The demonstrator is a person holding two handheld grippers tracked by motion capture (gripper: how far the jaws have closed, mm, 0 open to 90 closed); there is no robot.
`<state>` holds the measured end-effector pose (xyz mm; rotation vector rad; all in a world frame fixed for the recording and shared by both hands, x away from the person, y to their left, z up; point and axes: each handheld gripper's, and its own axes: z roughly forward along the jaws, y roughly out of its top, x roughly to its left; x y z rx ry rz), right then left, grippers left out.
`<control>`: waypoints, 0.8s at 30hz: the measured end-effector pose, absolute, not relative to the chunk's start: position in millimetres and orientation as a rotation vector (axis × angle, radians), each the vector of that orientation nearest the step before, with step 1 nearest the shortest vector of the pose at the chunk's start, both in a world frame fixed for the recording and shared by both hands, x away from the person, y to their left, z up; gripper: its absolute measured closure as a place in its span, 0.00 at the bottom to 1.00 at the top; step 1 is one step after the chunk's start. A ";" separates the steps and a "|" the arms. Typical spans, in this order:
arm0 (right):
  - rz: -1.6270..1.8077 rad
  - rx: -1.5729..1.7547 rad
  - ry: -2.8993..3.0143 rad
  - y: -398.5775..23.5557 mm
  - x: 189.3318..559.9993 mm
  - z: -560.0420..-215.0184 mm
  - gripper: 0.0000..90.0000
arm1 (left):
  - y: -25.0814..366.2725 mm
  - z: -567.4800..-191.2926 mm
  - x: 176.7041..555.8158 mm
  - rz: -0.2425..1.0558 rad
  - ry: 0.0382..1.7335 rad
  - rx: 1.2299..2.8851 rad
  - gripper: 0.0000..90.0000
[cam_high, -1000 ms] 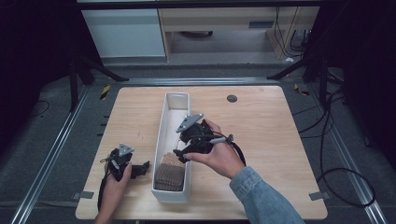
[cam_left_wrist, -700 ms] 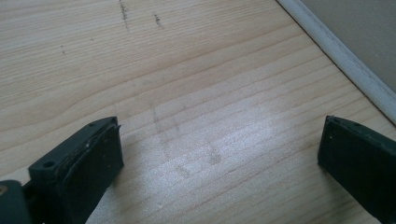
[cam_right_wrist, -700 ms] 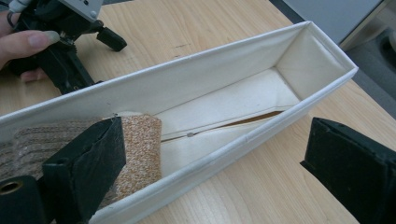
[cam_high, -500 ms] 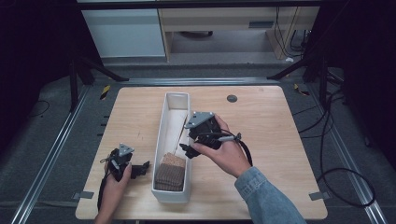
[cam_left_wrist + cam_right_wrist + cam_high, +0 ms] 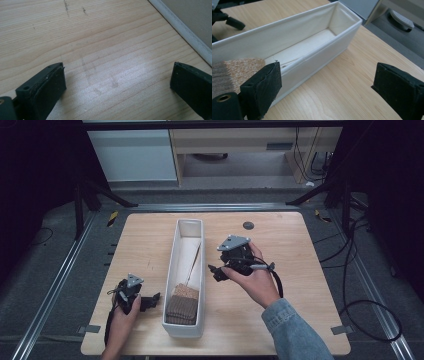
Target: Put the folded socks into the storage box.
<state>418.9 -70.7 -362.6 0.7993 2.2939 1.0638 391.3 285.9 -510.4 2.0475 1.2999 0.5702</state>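
The right claw [image 5: 218, 270] hung open and empty just right of the long white fabric bin [image 5: 172, 285], above the worktop [image 5: 290, 315]. A folded brown knit cloth [image 5: 182, 304] lay inside the bin's near end. The left claw [image 5: 150, 300], also open with nothing between its jaws, rested low on the worktop near the bin's left wall.

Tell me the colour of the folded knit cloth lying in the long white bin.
The cloth is banded tan and darker brown, clearest in the high view, at the bin's near end.
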 end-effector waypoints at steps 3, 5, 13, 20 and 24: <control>1.066 0.832 2.262 -80.7 418.7 -361.5 0.09 | 285.9 -510.4 391.2 0.569 1.300 2.047 0.00; 1.072 0.858 2.243 -87.5 418.9 -361.9 0.09 | 285.9 -510.4 391.2 0.570 1.300 2.047 0.00; 1.070 0.946 2.199 -110.9 421.9 -372.9 0.09 | 285.9 -510.4 391.2 0.570 1.300 2.047 0.00; 1.079 1.008 2.149 -129.8 424.7 -378.7 0.13 | 285.9 -510.3 391.2 0.571 1.301 2.047 0.00; 1.071 1.013 2.137 -136.6 425.6 -380.6 0.14 | 285.9 -510.4 391.2 0.570 1.300 2.047 0.00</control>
